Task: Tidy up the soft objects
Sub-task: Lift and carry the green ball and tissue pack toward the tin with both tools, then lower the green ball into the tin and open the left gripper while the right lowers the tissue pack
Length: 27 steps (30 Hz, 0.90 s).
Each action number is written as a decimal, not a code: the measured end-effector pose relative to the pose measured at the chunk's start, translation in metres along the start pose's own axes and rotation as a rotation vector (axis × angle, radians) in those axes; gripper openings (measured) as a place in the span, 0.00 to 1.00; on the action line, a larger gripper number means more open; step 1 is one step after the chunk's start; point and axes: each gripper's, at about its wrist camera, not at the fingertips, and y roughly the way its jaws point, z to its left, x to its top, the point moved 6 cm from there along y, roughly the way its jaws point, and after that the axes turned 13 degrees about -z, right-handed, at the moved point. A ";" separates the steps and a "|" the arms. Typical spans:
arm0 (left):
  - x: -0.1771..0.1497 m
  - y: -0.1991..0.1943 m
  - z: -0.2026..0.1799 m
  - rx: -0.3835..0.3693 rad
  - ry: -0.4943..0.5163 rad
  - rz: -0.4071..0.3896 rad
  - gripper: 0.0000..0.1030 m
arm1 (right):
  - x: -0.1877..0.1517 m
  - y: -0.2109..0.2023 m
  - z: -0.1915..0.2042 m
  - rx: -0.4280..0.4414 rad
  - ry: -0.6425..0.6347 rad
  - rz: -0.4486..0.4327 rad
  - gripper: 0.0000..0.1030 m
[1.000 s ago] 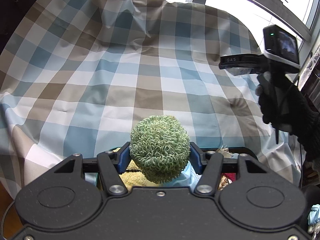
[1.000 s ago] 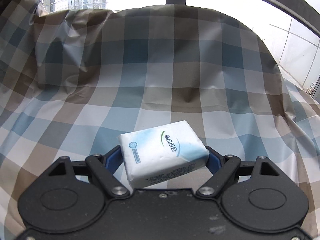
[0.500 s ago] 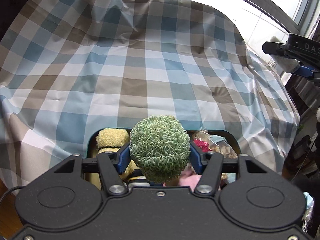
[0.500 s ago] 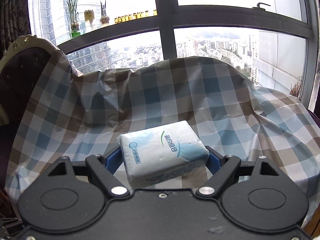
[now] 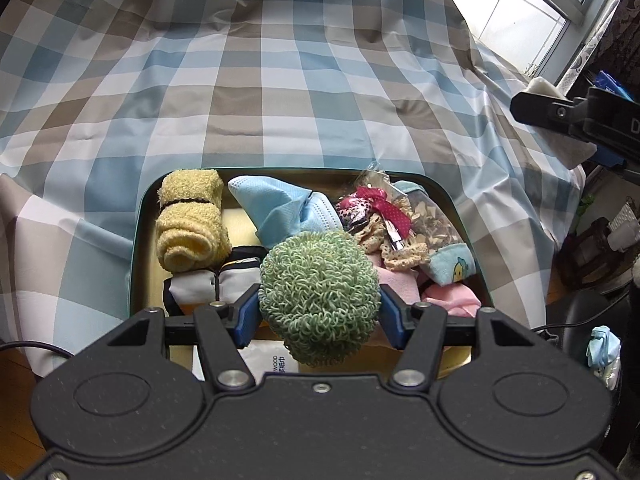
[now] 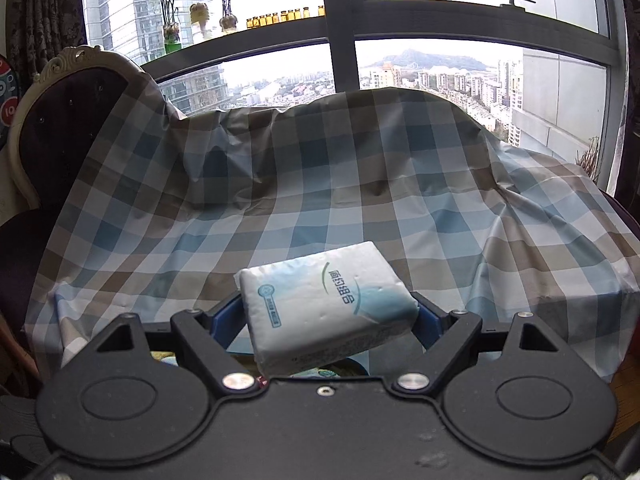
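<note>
My left gripper [image 5: 318,312] is shut on a green curly scrubber ball [image 5: 318,294], which hangs just above a teal-rimmed bin [image 5: 138,236]. Inside the bin lie a rolled yellow towel [image 5: 190,224], a blue face mask [image 5: 280,204], pink cloth [image 5: 452,296], a lace bundle with a red ribbon [image 5: 380,216] and a tissue pack [image 5: 266,360]. My right gripper [image 6: 326,322] is shut on a white and blue tissue pack [image 6: 326,306], held tilted in the air above the checked cloth. In the left wrist view that right gripper [image 5: 576,120] shows at the right edge.
A blue, brown and white checked cloth [image 5: 280,80] covers the sofa behind the bin. A dark chair with a carved cream frame [image 6: 52,120] stands at the left. A window sill with plants and small bottles [image 6: 280,14] runs behind. Wooden floor shows at the lower left [image 5: 16,400].
My left gripper tipped downward with the scrubber ball, so the whole bin came into view. My right gripper drew back and up from the cloth with the tissue pack, so the window now shows.
</note>
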 end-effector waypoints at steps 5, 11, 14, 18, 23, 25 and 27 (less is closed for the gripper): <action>-0.010 0.003 -0.006 -0.012 0.038 0.039 0.55 | -0.018 0.010 -0.007 -0.010 0.030 0.059 0.82; -0.010 0.001 -0.001 -0.001 0.022 0.042 0.55 | -0.023 0.017 -0.005 0.002 0.034 0.083 0.82; 0.007 0.003 0.004 0.021 0.021 0.003 0.55 | -0.023 0.020 -0.001 0.012 0.030 0.088 0.82; 0.030 0.006 0.012 0.051 0.018 -0.049 0.56 | -0.024 0.022 0.003 0.016 0.024 0.089 0.82; 0.046 0.019 0.022 0.089 0.014 -0.068 0.57 | -0.028 0.023 0.007 0.025 0.021 0.102 0.83; 0.047 0.028 0.026 0.101 0.015 -0.058 0.58 | -0.030 0.024 0.008 0.028 0.019 0.109 0.83; 0.047 0.032 0.028 0.112 0.021 -0.062 0.69 | -0.031 0.025 0.010 0.031 0.018 0.114 0.83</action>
